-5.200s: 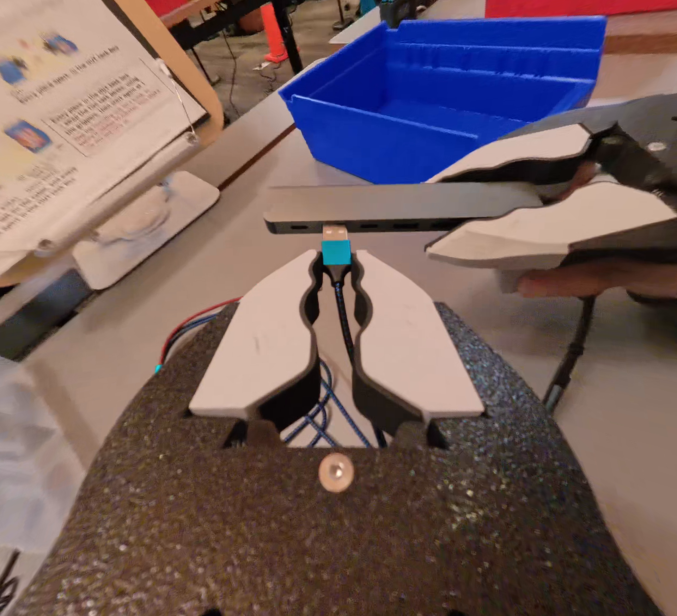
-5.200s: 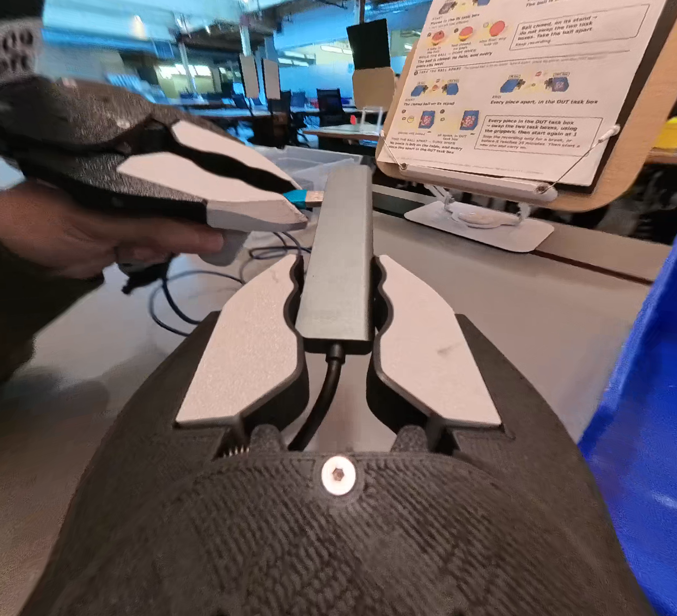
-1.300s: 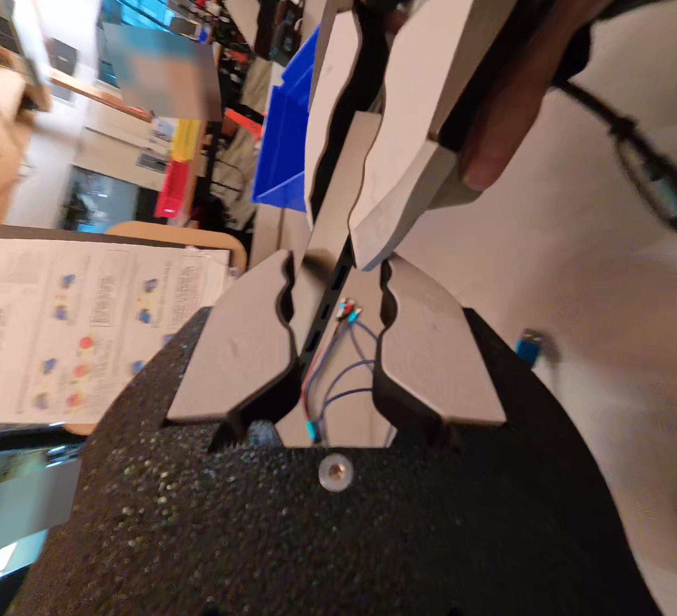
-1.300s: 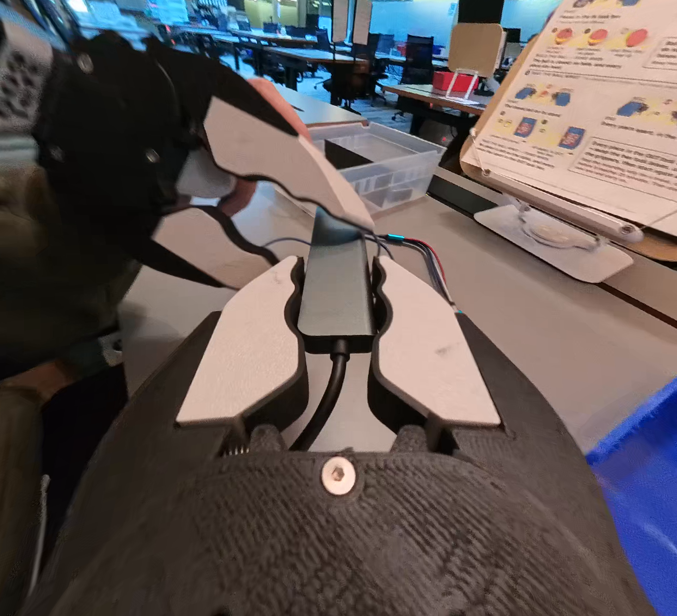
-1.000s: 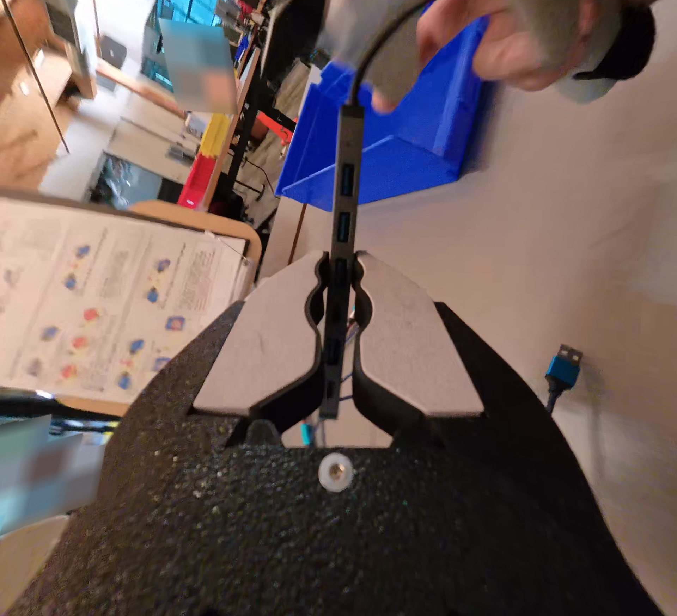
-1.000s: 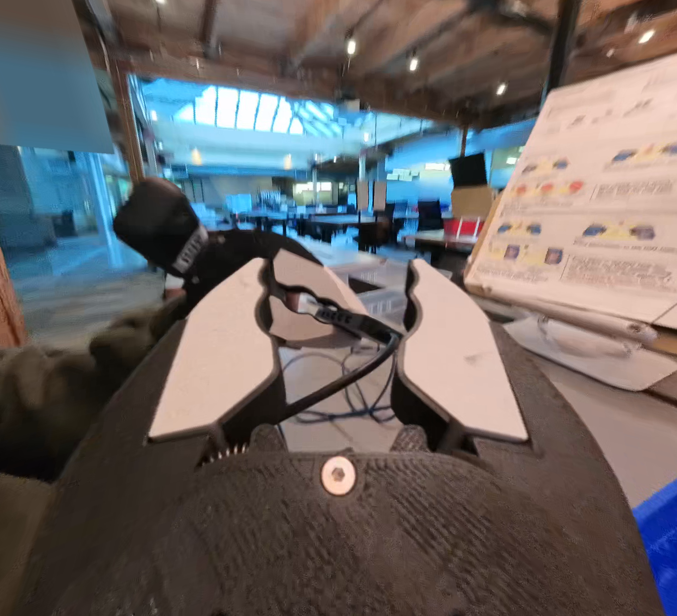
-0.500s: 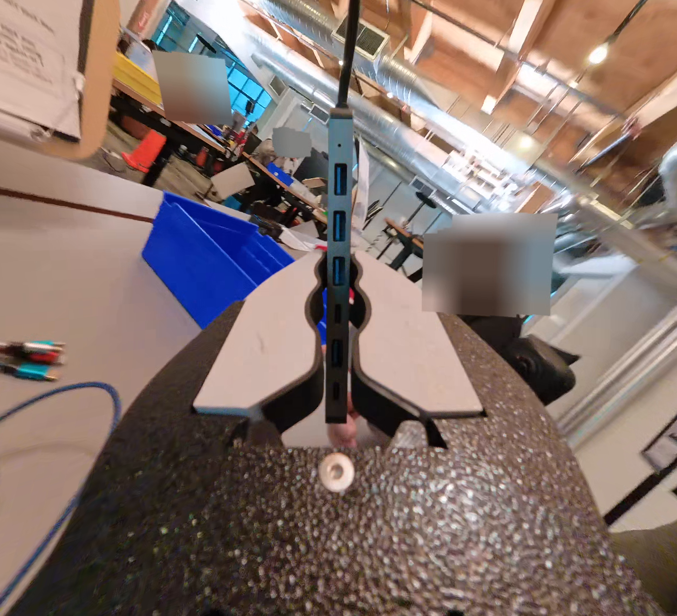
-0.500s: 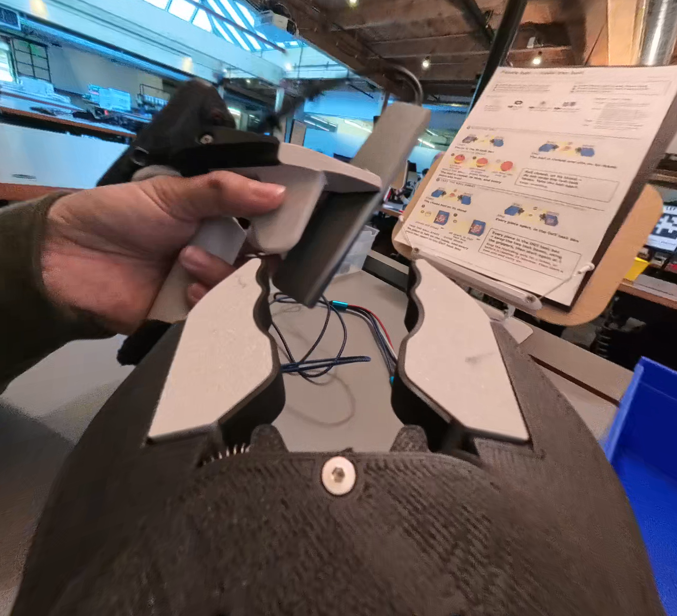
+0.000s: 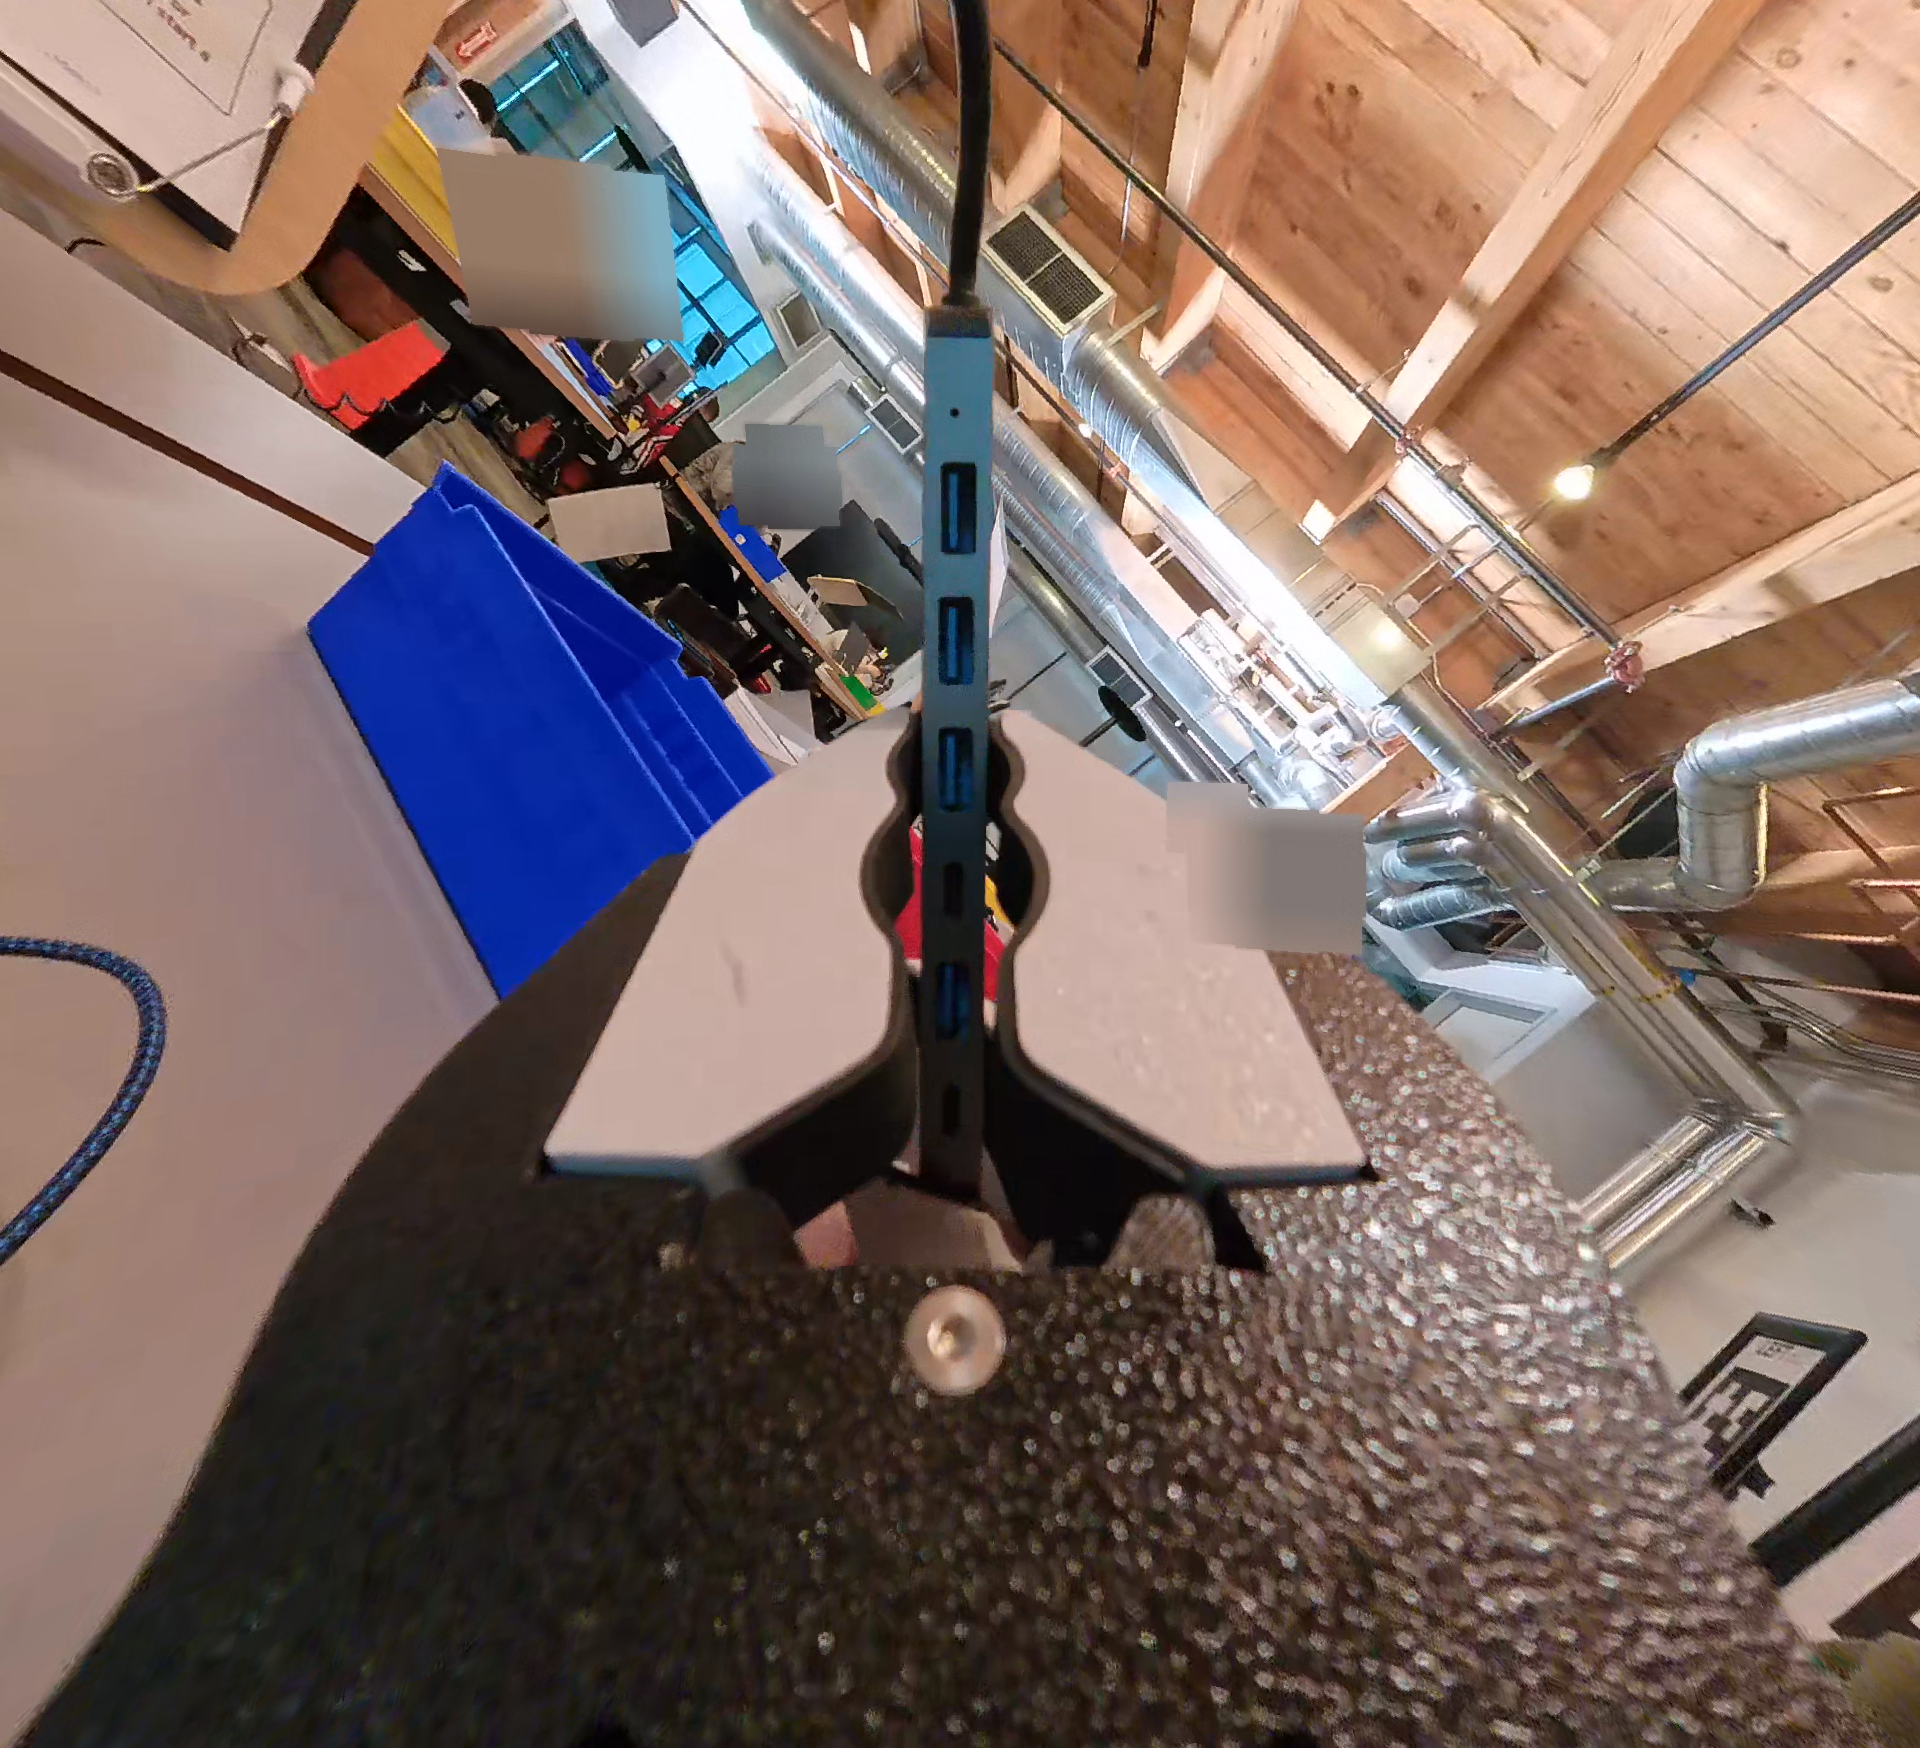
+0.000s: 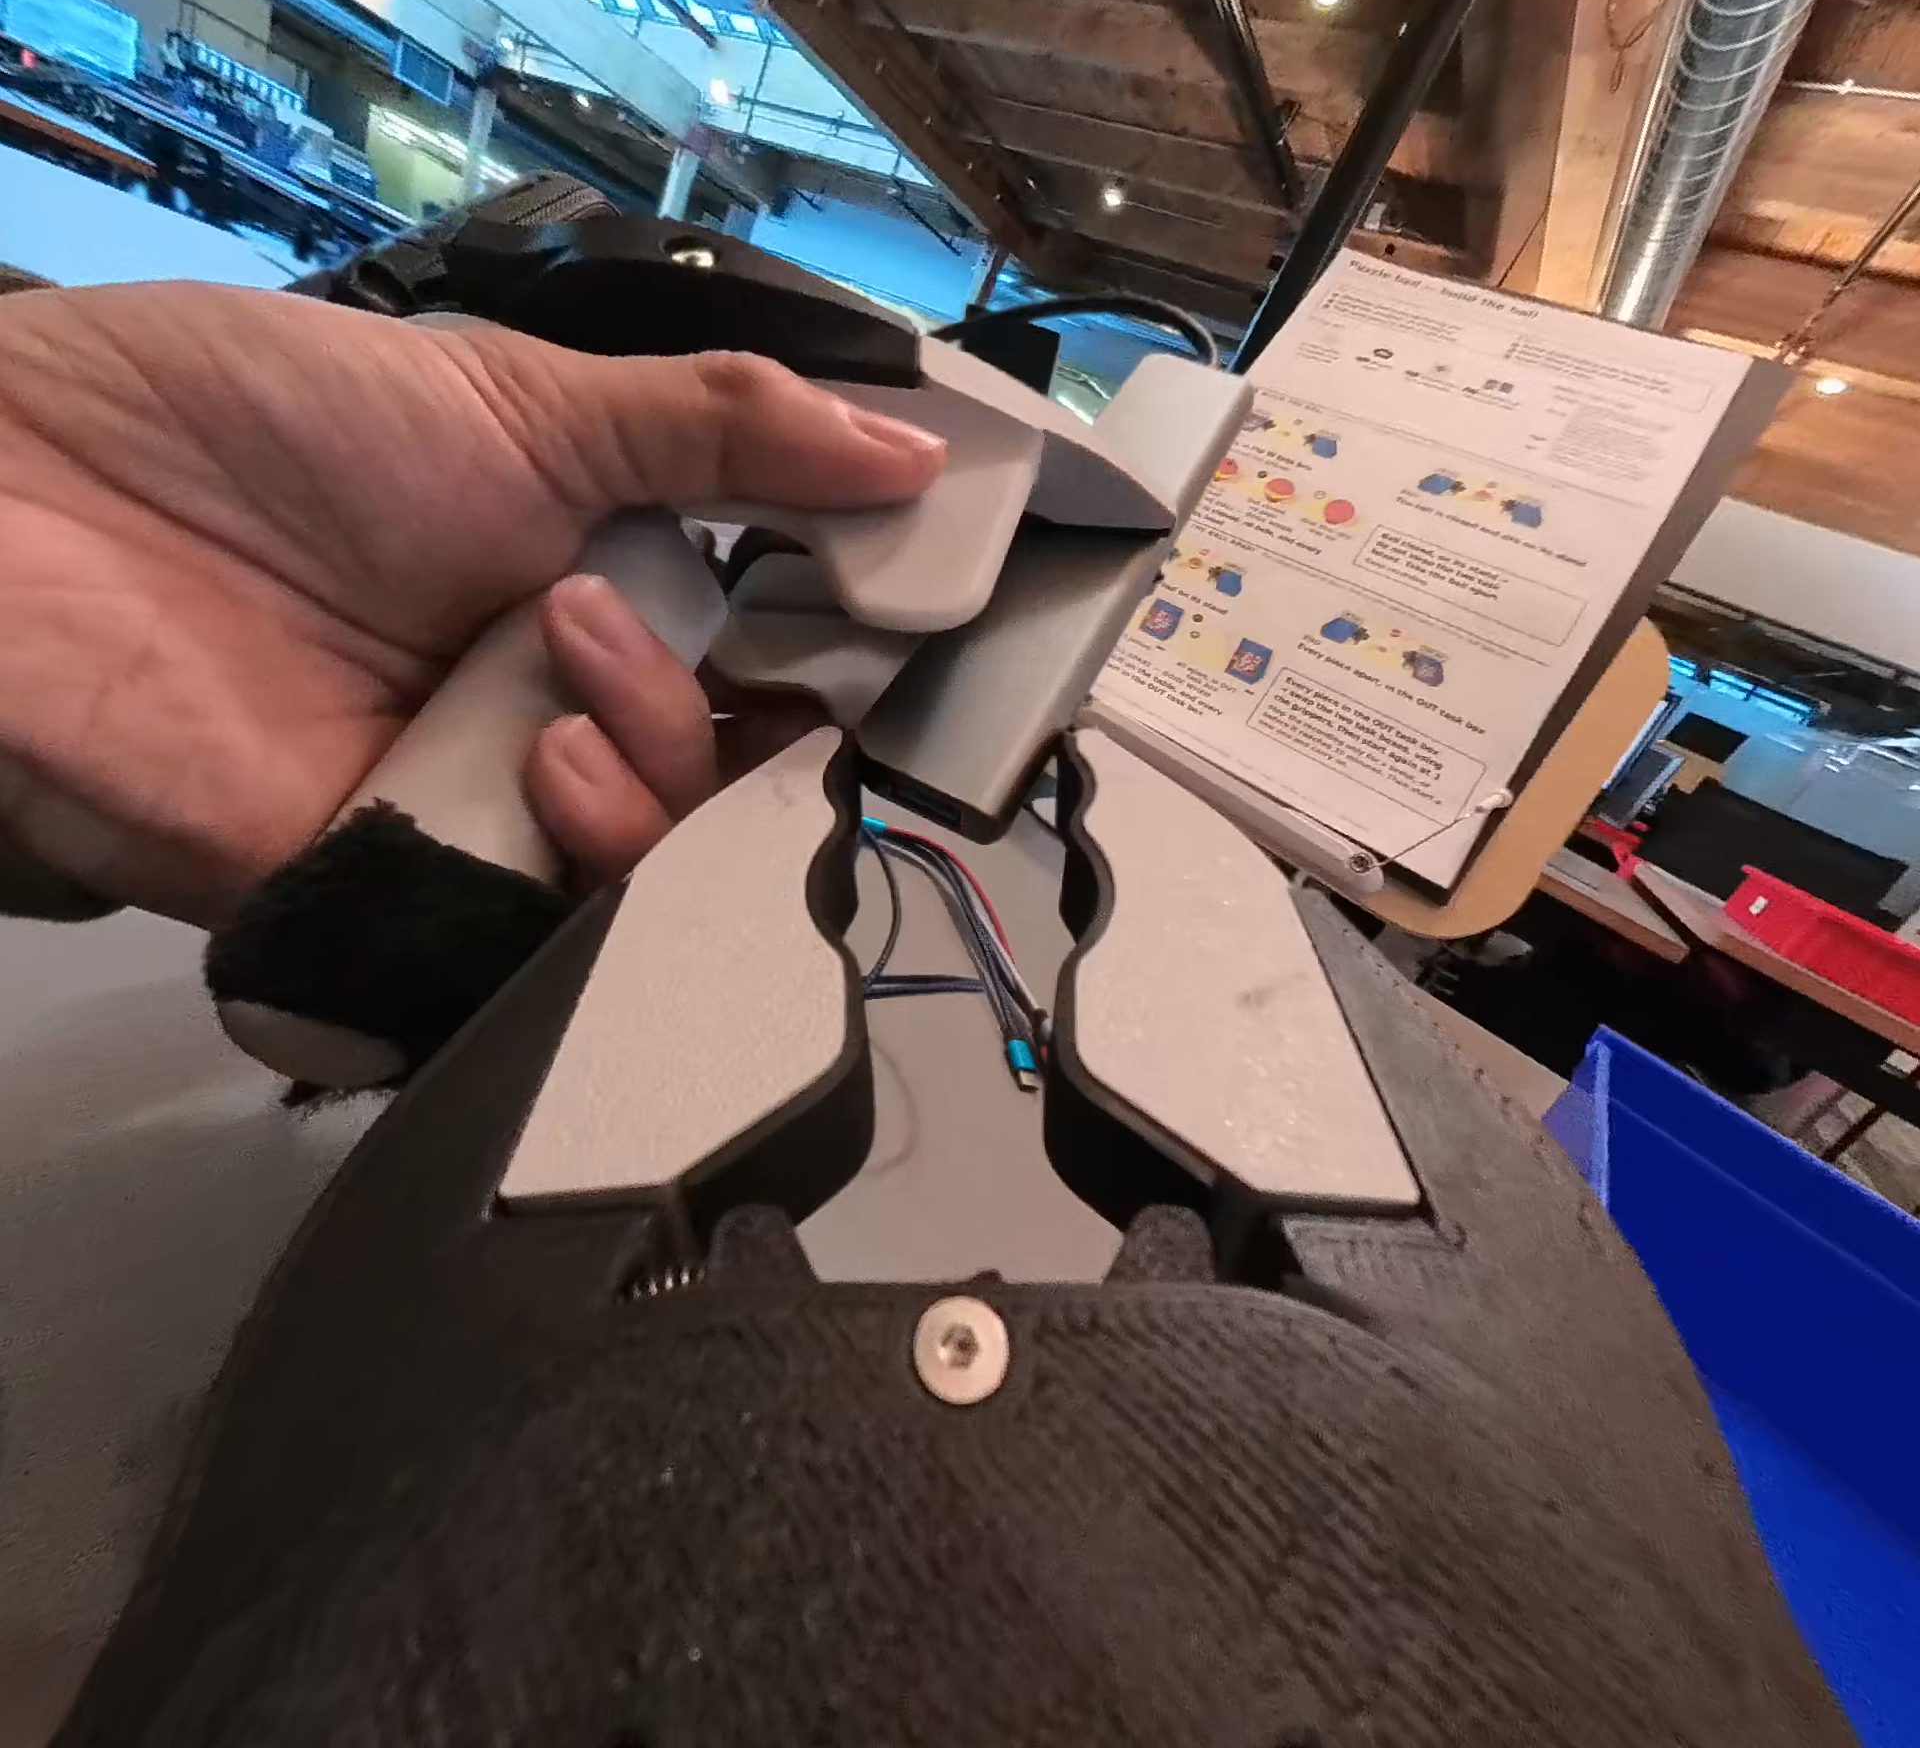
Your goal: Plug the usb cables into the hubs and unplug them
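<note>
A blue bin (image 10: 1766,1283) stands at the desk's (image 9: 156,763) far right edge and an instruction board (image 10: 1403,576) along its far edge, leaving open surface between. Raised above the desk, the grey USB hub (image 9: 957,659) sits pinched edgewise in the left gripper (image 9: 957,753), every visible port empty. The right gripper (image 10: 956,763), jaws spread and holding nothing, hovers at the hub's lower end (image 10: 987,690). Braided USB cables (image 10: 977,971) lie unplugged mid-desk below, so this round's unplugging looks done; any further plugging remains.
</note>
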Tool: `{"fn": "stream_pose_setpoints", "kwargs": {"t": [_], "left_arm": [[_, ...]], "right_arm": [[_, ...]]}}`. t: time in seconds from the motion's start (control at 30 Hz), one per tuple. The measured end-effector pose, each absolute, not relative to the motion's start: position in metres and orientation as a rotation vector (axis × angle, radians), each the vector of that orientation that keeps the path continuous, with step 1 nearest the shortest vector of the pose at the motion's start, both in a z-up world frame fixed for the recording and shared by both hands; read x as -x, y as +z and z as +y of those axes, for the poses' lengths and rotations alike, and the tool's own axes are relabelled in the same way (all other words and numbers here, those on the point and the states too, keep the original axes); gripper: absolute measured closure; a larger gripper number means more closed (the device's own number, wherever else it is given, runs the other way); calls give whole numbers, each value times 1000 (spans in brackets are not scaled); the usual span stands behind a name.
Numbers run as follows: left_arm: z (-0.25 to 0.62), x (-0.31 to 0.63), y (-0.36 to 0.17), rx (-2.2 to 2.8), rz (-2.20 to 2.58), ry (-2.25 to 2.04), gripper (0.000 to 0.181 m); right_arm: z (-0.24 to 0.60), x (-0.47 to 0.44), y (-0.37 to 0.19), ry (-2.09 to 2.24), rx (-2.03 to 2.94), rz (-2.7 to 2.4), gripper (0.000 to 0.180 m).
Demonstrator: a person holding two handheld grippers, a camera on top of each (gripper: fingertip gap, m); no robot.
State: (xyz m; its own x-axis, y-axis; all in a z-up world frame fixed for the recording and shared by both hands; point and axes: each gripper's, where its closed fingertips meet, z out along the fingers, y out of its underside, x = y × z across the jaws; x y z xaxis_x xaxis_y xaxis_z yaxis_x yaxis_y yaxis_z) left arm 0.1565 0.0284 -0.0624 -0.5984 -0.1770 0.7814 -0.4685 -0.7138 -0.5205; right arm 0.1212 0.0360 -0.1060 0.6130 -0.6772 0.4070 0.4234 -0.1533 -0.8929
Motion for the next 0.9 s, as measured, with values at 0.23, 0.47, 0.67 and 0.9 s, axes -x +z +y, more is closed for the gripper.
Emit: {"fn": "stream_pose_setpoints", "kwargs": {"t": [0.23, 0.47, 0.67, 0.9], "left_arm": [[26, -152, -58, -1158, -1326, 2445, 168], [50, -147, -61, -855, -2226, 2404, 129], [50, -158, -96, -765, -2435, 2353, 149], [61, -170, -153, -808, -2923, 1837, 142]], "right_arm": [[30, -115, -97, -905, 1346, 196, 146], [-14, -119, -70, -677, 1168, 266, 180], [-5, -139, -115, -520, 1439, 325, 168], [-42, -159, -128, -680, 1537, 422, 148]]}}
